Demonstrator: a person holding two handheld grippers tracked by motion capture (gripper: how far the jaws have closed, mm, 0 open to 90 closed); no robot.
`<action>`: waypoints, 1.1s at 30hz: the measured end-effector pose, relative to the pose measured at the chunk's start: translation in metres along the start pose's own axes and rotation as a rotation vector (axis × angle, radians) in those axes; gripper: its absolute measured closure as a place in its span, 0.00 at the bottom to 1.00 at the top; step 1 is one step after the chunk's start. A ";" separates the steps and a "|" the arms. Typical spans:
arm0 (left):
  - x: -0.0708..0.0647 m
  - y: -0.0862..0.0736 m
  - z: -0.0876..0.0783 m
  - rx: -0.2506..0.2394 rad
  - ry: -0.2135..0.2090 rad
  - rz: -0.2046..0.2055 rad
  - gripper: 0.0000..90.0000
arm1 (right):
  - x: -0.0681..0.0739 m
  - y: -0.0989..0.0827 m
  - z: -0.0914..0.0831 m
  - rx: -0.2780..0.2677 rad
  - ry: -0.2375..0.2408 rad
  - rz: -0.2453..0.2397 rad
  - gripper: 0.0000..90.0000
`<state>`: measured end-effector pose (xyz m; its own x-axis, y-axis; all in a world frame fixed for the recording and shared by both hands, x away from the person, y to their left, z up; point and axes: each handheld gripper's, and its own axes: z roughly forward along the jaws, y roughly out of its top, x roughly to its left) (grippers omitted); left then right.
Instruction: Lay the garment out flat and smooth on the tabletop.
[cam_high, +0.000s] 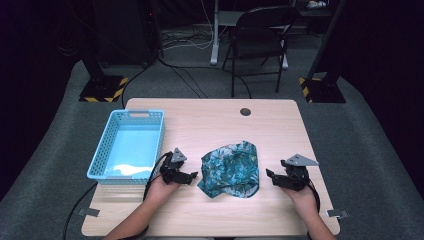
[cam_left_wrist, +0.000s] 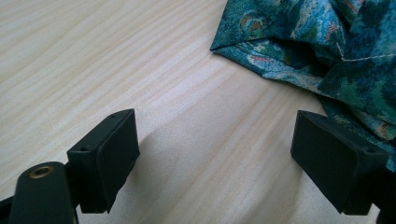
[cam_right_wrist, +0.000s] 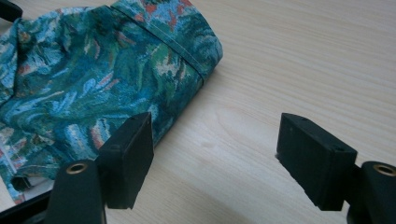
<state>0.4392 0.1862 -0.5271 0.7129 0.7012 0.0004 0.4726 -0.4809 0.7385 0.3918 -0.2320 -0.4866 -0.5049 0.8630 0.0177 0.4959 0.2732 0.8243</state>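
Lying crumpled near the middle of the pale wooden counter (cam_high: 210, 215), a little toward the person's side, is a teal patterned cloth (cam_high: 231, 169) with touches of red and white in its print; it rests flat on the wood in a loose heap, with a stitched hem showing along one folded edge in the right gripper view (cam_right_wrist: 107, 79) and a seam of pale thread visible in the left gripper view (cam_left_wrist: 322, 42); the left tongs (cam_high: 192, 176) sit just beside the cloth's left edge, held low over the counter in the person's left hand (cam_high: 161, 187), their jaws standing well apart with bare wood between them and the cloth's corner near the far jaw (cam_left_wrist: 215, 149); the right tongs (cam_high: 270, 176) sit just beside the cloth's right edge in the right hand (cam_high: 300, 192), jaws likewise spread wide, one jaw close to the folded fabric, and whether it touches cannot be told (cam_right_wrist: 215, 154); neither pair grips anything; a light blue perforated basket (cam_high: 102, 150) stands at the left of the counter, apart from the cloth; beyond the counter, a dark folding chair (cam_high: 260, 35) stands on grey carpet.
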 end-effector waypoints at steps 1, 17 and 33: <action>0.000 0.000 0.000 0.000 0.000 0.000 0.16 | 0.001 0.001 0.000 0.003 0.005 0.001 0.29; 0.000 0.000 0.000 0.000 -0.003 0.001 0.16 | 0.016 0.030 -0.001 -0.006 0.079 -0.038 0.29; 0.000 0.000 0.001 0.000 -0.005 0.001 0.15 | 0.045 0.044 0.018 -0.002 0.139 -0.089 0.29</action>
<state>0.4398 0.1857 -0.5273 0.7156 0.6985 -0.0022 0.4719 -0.4811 0.7388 0.4038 -0.1738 -0.4595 -0.6402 0.7679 0.0225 0.4430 0.3451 0.8275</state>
